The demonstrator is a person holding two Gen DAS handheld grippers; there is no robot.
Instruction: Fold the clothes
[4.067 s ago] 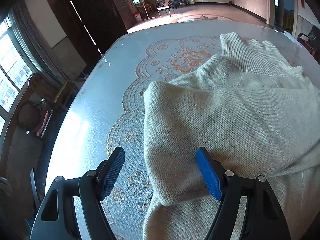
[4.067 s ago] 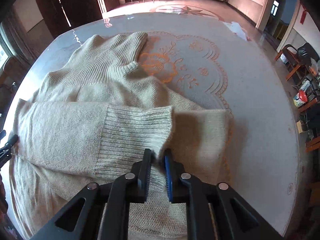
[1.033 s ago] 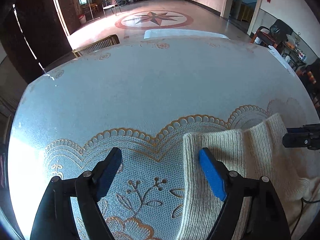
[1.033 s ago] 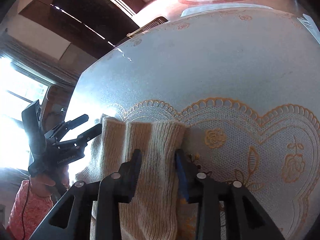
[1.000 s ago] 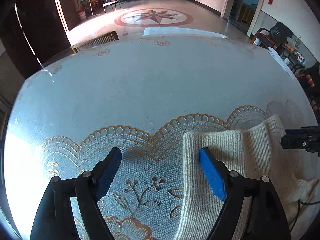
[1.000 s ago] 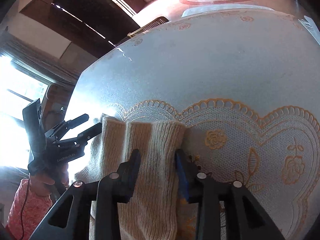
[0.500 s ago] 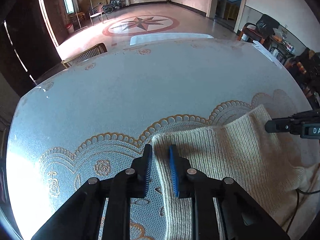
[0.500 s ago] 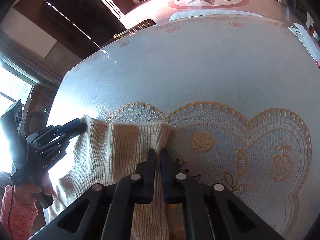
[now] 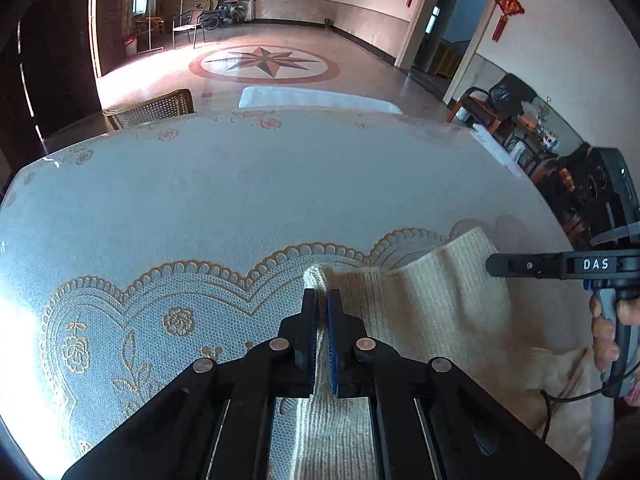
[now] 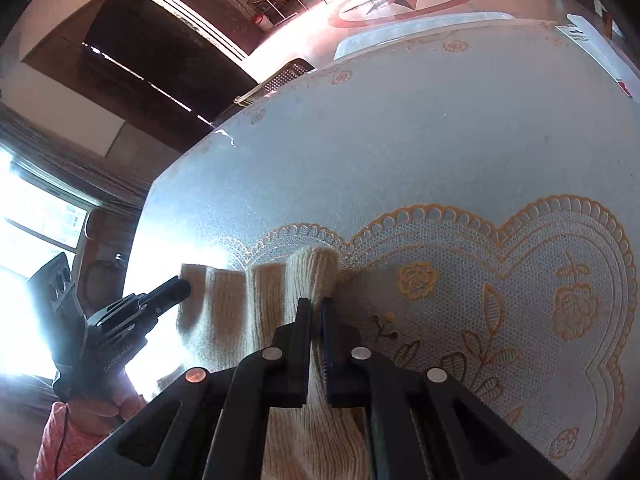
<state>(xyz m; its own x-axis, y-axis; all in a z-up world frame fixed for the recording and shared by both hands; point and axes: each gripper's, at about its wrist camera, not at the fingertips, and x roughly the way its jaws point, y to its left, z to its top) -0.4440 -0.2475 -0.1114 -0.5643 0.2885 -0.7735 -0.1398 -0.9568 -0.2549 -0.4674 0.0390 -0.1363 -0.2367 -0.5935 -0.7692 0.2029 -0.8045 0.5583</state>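
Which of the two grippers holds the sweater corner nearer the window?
The left gripper. In the right wrist view it pinches the sweater corner on the bright window side; the right gripper holds the other corner.

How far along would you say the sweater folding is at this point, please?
Done: both corners of the sweater's ribbed edge are gripped, the left gripper and the right gripper each shut on one. In hand: that edge is raised off the tablecloth and sags between them. Left: carrying it over, laying it down and releasing.
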